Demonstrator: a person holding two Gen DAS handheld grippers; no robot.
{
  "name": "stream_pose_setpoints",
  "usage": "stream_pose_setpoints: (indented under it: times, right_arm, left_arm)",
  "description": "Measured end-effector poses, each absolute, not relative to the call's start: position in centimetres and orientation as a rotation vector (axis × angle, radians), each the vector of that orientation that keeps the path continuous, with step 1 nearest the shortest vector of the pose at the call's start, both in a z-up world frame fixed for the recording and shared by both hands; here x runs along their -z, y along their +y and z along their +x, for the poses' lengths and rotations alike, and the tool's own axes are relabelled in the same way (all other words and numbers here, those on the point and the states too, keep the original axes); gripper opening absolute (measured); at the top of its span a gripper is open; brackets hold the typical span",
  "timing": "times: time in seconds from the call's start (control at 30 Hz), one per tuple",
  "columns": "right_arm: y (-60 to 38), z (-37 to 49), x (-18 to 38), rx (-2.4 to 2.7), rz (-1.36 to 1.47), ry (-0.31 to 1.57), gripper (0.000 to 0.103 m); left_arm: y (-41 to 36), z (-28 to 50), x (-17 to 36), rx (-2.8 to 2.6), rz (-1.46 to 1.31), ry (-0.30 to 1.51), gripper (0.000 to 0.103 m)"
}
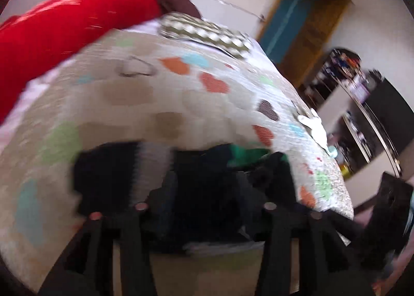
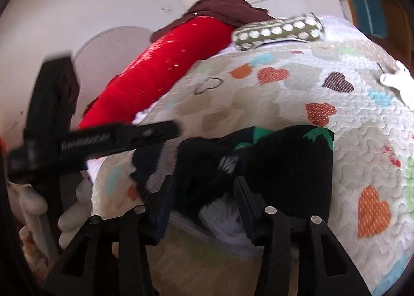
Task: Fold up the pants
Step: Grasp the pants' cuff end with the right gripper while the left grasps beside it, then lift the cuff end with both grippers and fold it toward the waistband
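Note:
Small black pants (image 2: 284, 166) with green and white print lie bunched on the heart-patterned quilt (image 2: 297, 89) near its front edge. They also show, blurred, in the left wrist view (image 1: 201, 179). My right gripper (image 2: 204, 187) is open, its fingers standing on either side of the pants' near edge. My left gripper (image 1: 204, 187) is open just in front of the dark cloth. Its body (image 2: 103, 138) shows in the right wrist view, left of the pants.
A red bolster (image 2: 165, 73) with a dark maroon cloth (image 2: 227, 11) lies along the bed's far left side. A dotted pillow (image 2: 279, 30) lies at the head. A white item (image 2: 398, 81) lies at the right. A door (image 1: 289, 16) and shelves (image 1: 357, 104) stand beyond the bed.

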State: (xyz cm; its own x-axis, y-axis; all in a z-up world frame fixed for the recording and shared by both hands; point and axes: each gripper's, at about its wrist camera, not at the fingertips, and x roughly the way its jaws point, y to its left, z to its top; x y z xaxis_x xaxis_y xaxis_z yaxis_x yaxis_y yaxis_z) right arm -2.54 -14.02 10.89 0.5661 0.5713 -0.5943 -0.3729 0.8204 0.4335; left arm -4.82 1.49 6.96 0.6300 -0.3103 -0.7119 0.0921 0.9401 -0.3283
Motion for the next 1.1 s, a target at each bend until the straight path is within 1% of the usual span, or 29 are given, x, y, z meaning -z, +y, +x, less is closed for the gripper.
stream_pose_setpoints:
  times: [0.07,0.1,0.13,0.2,0.33,0.4,0.43,0.47,0.5,0.57,0.67,0.77,0.8,0.9,0.93,1.0,1.03,1.1]
  right_arm:
    - [-14.6,-3.3,-11.5,-0.514,0.230,0.798,0.051]
    - [-15.0,-3.4,-11.8,-0.474,0.212,0.804,0.049]
    - [-15.4,-3.2,-12.1,-0.442,0.199,0.810,0.038]
    - [-15.4,-1.7,-12.2,-0.367,0.167,0.844,0.024]
    - [-13.8,1.4,-10.1,-0.354,0.168,0.899,0.024]
    - [-13.1,2.7,-7.4,-0.356,0.200,0.969,0.024]
    - [-12.7,3.6,-5.7,-0.352,0.215,1.016,0.024]
    - [-12.4,4.3,-4.4,-0.343,0.220,1.051,0.023]
    - [-12.3,4.6,-3.8,-0.338,0.228,1.045,0.023]
    - [-12.1,4.7,-4.2,-0.332,0.207,1.042,0.024]
    - [-12.1,4.3,-5.9,-0.332,0.146,1.050,0.028]
    - [-12.0,3.0,-8.9,-0.326,0.101,0.991,0.040]
    - [-11.5,2.9,-10.0,-0.348,0.097,0.976,0.045]
    - [-8.2,3.6,-12.4,-0.436,0.059,0.971,0.051]
    - [-6.5,4.1,-13.2,-0.470,0.025,0.973,0.055]
    - [-3.3,4.9,-14.5,-0.524,-0.041,0.964,0.059]
    - [-2.0,5.2,-14.8,-0.548,-0.060,0.966,0.062]
    - [1.4,6.3,-14.7,-0.605,-0.086,0.988,0.066]
  left_arm:
    - [3.6,-6.8,-6.4,0.183,-0.288,0.835,0.046]
    - [4.1,-7.3,-5.9,0.167,-0.306,0.835,0.046]
    - [5.1,-7.7,-5.4,0.154,-0.343,0.842,0.046]
    - [6.8,-8.3,-4.6,0.156,-0.419,0.858,0.046]
    - [8.5,-9.3,-3.8,0.095,-0.435,0.875,0.047]
    - [9.7,-10.4,-4.1,0.046,-0.421,0.861,0.053]
    - [10.7,-11.0,-4.3,0.013,-0.422,0.854,0.060]
    - [11.6,-11.5,-4.2,-0.015,-0.432,0.848,0.062]
    - [12.5,-11.8,-4.1,-0.033,-0.444,0.845,0.062]
    - [14.4,-12.6,-3.4,-0.077,-0.481,0.851,0.062]
    - [16.1,-13.0,-1.9,-0.104,-0.540,0.873,0.062]
    - [16.3,-12.6,-0.6,-0.104,-0.574,0.901,0.062]
    - [16.1,-12.5,-0.4,-0.097,-0.580,0.904,0.062]
    - [15.6,-12.2,-0.4,-0.085,-0.593,0.893,0.062]
    - [15.7,-12.2,-0.4,-0.084,-0.601,0.890,0.062]
    - [16.2,-12.6,-0.2,-0.090,-0.617,0.889,0.062]
    - [16.6,-12.8,-0.1,-0.099,-0.627,0.890,0.062]
    - [17.6,-13.2,0.4,-0.111,-0.665,0.891,0.062]
